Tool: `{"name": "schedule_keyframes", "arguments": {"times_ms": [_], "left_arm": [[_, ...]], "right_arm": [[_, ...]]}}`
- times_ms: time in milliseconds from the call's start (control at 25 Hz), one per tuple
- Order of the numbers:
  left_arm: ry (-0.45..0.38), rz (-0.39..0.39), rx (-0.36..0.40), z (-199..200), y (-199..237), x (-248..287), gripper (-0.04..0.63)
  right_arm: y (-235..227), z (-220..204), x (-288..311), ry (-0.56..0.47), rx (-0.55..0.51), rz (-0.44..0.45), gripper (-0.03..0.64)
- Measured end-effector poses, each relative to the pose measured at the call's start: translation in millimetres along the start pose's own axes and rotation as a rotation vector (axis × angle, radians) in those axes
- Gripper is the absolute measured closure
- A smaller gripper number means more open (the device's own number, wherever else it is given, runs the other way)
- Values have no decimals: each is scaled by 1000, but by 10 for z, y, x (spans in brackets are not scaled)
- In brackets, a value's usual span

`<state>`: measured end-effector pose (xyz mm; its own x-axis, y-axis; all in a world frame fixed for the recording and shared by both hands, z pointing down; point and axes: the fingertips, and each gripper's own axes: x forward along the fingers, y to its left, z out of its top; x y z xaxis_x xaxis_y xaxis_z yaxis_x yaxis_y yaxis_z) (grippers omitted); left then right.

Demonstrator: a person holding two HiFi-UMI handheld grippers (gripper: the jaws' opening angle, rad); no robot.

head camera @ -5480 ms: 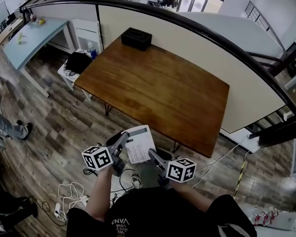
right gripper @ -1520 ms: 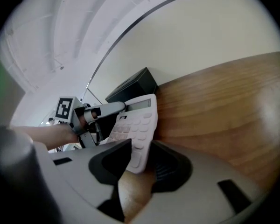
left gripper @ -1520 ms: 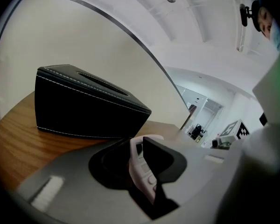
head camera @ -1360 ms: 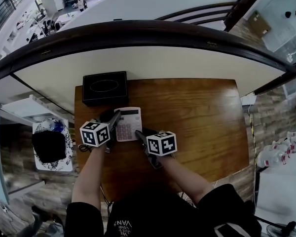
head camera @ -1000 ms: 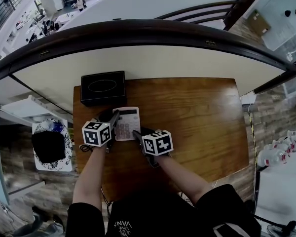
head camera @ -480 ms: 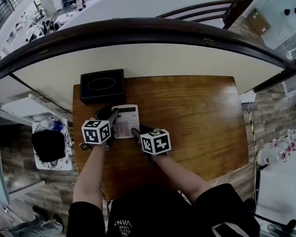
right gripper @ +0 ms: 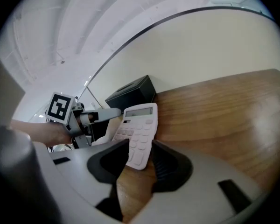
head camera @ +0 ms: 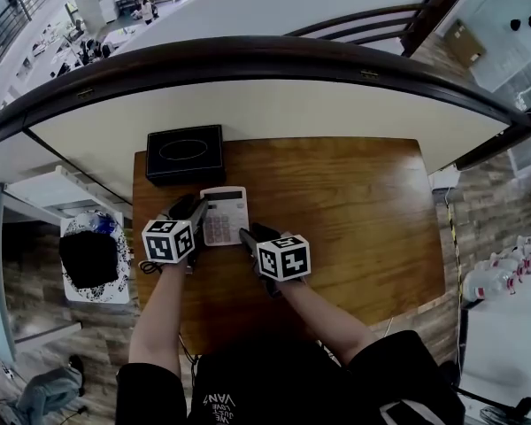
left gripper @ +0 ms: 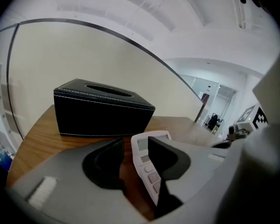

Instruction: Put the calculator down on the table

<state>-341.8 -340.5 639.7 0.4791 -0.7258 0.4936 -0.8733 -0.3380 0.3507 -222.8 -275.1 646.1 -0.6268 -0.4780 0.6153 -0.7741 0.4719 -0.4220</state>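
Note:
The white calculator lies flat on the brown wooden table, just in front of a black tissue box. My left gripper is at its left edge. In the left gripper view the jaws are opening, with the calculator's edge between them and a gap beside it. My right gripper is at the near right corner. Its jaws are opening too, and the calculator rests loose on the table between the fingers.
The black tissue box stands close behind the calculator, near the table's back left corner. A cream partition runs behind the table. Left of the table is a small white stand with a black bag.
Earlier both grippers held the calculator in the air in front of the table. Now it lies on the table by the black box. Over the last second the grippers have hardly shifted.

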Motion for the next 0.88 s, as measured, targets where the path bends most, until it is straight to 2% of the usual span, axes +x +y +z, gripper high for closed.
{"name": "schedule_keyframes", "arguments": {"times_ms": [240, 400, 640, 800, 880], "left_arm": [[-34, 39, 18, 33, -87, -230, 457], [-69, 60, 25, 56, -214, -408, 530], [-114, 104, -13, 29, -489, -686, 582], [-158, 135, -50, 1, -742, -880, 584], [-163, 145, -40, -57, -892, -975, 583]], "right_arm": [[47, 23, -173, -31, -40, 11, 487], [116, 10, -312, -37, -98, 31, 560], [157, -97, -601, -31, -146, 55, 584], [159, -149, -816, -24, -186, 77, 592], [158, -187, -916, -19, -206, 88, 592]]}}
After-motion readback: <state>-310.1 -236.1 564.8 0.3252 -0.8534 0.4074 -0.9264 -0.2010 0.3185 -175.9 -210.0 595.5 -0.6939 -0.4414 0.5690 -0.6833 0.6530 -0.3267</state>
